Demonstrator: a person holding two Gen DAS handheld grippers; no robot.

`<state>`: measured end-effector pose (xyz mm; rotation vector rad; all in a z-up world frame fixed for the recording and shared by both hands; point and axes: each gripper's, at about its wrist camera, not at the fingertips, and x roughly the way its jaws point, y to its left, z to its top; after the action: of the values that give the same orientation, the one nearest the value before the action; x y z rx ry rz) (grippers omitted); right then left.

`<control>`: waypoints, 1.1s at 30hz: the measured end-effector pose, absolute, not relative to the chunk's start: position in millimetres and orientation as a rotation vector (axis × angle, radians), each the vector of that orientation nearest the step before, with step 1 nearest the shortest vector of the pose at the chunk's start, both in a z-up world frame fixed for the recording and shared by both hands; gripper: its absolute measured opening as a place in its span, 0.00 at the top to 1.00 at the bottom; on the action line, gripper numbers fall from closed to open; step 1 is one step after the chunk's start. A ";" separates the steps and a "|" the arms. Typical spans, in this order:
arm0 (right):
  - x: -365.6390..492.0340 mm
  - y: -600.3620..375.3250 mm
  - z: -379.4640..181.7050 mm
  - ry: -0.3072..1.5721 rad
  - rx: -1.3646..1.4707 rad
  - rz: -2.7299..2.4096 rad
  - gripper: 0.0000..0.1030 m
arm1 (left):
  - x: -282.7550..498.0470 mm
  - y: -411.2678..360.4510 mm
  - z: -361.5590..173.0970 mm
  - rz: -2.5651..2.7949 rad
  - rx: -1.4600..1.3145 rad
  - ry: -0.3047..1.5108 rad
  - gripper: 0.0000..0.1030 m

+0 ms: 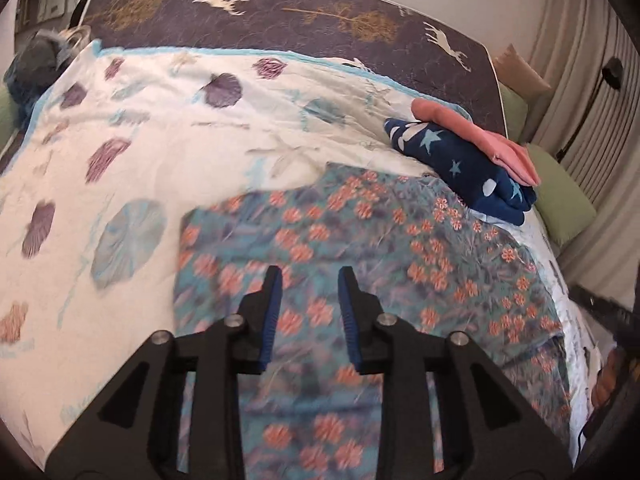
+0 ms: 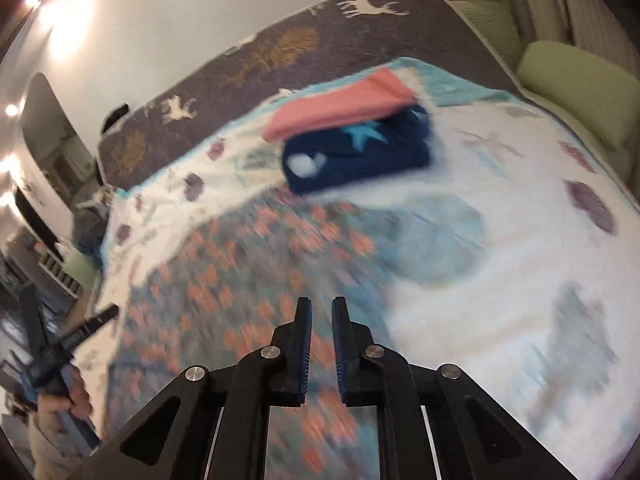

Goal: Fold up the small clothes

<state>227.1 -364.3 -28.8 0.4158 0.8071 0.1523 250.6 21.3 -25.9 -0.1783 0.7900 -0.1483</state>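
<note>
A teal garment with orange flowers (image 1: 360, 248) lies flat on the white shell-print quilt (image 1: 140, 152). It also shows, blurred, in the right wrist view (image 2: 248, 280). My left gripper (image 1: 310, 276) is open and empty just above the garment's near part. My right gripper (image 2: 321, 306) is open a little, empty, over the garment's right edge. Beyond it lies a folded navy star-print garment (image 1: 468, 160) with a folded pink garment (image 1: 480, 136) on top. The same stack shows in the right wrist view, navy (image 2: 360, 156) under pink (image 2: 340, 108).
A dark deer-print blanket (image 1: 280, 16) covers the bed's far side. Green cushions (image 1: 560, 196) lie along the right edge by curtains. A grey bundle (image 1: 36, 60) sits at the far left. The left gripper and hand (image 2: 56, 360) show at the right wrist view's left edge.
</note>
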 end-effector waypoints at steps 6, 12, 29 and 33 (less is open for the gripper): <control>305.2 -339.0 -73.4 0.970 0.276 0.067 0.92 | 291.6 28.8 -76.2 0.046 -0.044 0.926 0.50; 300.0 -387.1 -85.4 0.906 0.417 0.014 0.90 | 283.9 78.3 -75.6 0.033 -0.223 0.876 0.39; 347.4 -421.7 -96.0 0.967 0.587 0.236 0.96 | 341.4 101.1 -80.2 -0.065 -0.278 0.890 0.94; 336.5 -434.1 -80.6 0.871 0.515 0.111 0.96 | 336.2 120.2 -84.0 0.079 -0.217 0.854 0.98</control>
<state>336.5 -434.1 -80.6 0.5148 0.8711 0.1105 336.2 120.2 -84.0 -0.2170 0.8540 0.0790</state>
